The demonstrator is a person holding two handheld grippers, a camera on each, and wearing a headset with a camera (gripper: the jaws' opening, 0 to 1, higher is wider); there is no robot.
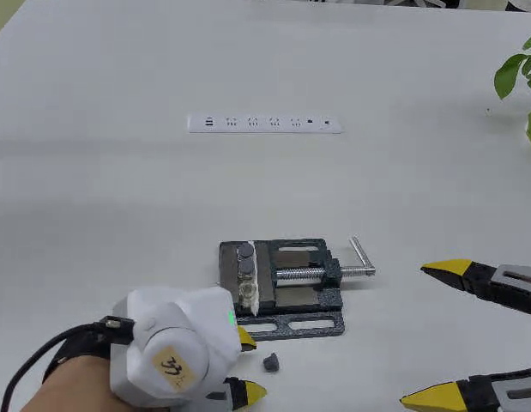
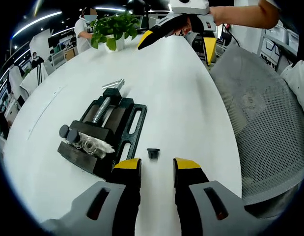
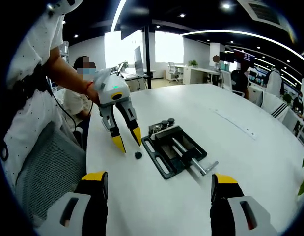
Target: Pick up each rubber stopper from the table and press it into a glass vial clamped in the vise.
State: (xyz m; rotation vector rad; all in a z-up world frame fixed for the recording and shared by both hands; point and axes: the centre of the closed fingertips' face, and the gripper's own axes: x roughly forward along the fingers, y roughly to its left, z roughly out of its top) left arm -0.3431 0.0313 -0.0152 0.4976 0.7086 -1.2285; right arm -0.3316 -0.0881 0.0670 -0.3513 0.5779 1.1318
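Note:
A dark vise [image 1: 280, 287] [image 2: 100, 132] [image 3: 174, 147] sits on the white table and clamps clear glass vials [image 1: 247, 290] [image 2: 88, 143]; two of them carry dark stoppers [image 1: 245, 254] [image 2: 67, 132] [image 3: 167, 122]. One loose dark rubber stopper [image 1: 270, 364] [image 2: 152, 153] [image 3: 138, 155] lies on the table in front of the vise. My left gripper [image 1: 249, 365] [image 2: 157, 167] [image 3: 127, 140] is open, its yellow tips just short of that stopper on either side. My right gripper [image 1: 435, 333] [image 3: 157, 183] [image 2: 183, 34] is wide open, to the right of the vise, holding nothing.
A white power strip [image 1: 263, 124] lies across the table behind the vise. A leafy plant [image 1: 522, 77] [image 2: 112, 27] stands at the far right edge. The vise handle [image 1: 361, 255] sticks out to the right. A mesh chair [image 2: 255, 113] is beside the table.

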